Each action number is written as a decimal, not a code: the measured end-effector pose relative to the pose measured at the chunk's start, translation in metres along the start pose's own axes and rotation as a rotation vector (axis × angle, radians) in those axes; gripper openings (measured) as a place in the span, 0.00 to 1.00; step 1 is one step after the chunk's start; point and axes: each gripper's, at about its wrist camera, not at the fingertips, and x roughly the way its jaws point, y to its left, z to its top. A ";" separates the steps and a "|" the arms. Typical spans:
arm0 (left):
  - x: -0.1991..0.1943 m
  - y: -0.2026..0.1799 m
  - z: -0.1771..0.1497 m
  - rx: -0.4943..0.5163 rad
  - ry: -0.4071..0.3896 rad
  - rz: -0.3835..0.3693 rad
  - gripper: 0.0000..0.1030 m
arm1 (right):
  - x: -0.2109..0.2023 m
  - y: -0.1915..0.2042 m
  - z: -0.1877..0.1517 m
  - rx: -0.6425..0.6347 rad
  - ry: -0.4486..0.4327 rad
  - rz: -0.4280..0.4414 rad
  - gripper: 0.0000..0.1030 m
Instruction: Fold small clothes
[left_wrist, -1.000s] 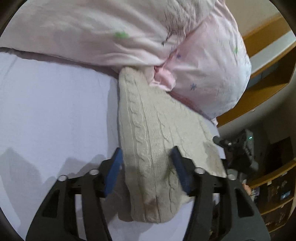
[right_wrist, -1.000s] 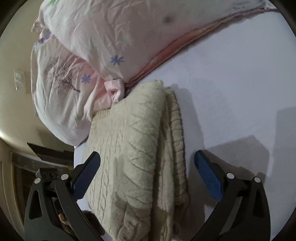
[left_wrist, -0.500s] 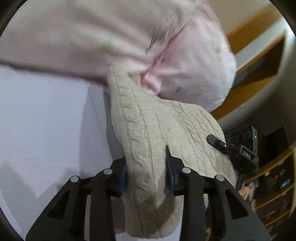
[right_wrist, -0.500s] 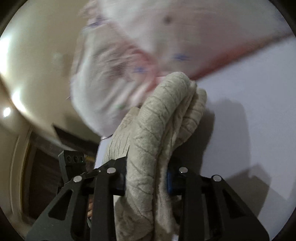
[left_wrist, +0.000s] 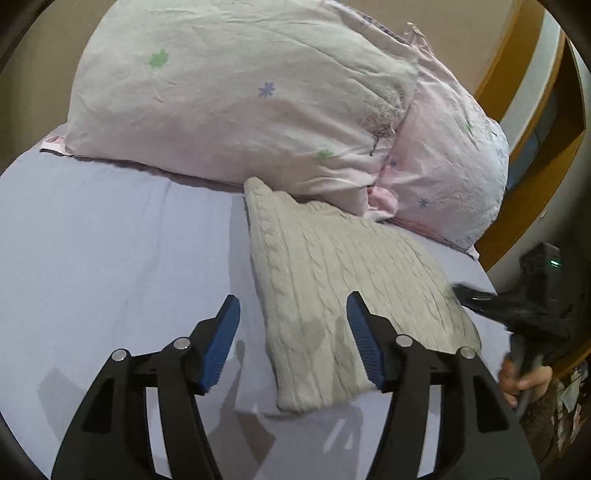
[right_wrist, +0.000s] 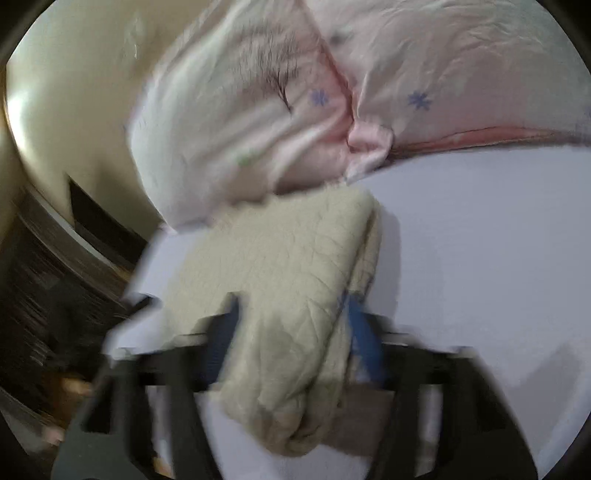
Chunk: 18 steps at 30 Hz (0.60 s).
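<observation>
A folded cream cable-knit garment (left_wrist: 332, 280) lies on the lavender bed sheet (left_wrist: 110, 258), its far end touching the pillows. My left gripper (left_wrist: 291, 343) is open just above its near left part, jaws wide, holding nothing. In the right wrist view, which is blurred by motion, the garment (right_wrist: 291, 280) sits between the blue pads of my right gripper (right_wrist: 291, 343); the jaws stand partly apart around its near end. The right gripper also shows at the right edge of the left wrist view (left_wrist: 517, 314), held by a hand.
Two pink pillows with small star prints (left_wrist: 240, 92) (left_wrist: 443, 177) lie against the headboard behind the garment. A wooden frame (left_wrist: 532, 147) and the bed's right edge lie just beyond the garment. Dark furniture (right_wrist: 44, 277) stands off the bed.
Half a second ago both grippers were shut on the lifted garment. Now it lies flat by the pillows, my left gripper has opened and drawn back, and my right jaws have widened.
</observation>
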 end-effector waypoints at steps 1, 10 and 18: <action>-0.004 -0.001 -0.008 0.010 0.008 0.010 0.62 | 0.010 0.000 0.001 -0.016 -0.004 -0.100 0.13; -0.017 -0.026 -0.060 0.127 0.062 0.308 0.99 | -0.037 0.013 -0.037 -0.010 -0.144 -0.135 0.98; 0.019 -0.043 -0.082 0.214 0.224 0.402 0.99 | -0.023 0.042 -0.093 -0.009 -0.018 -0.282 0.98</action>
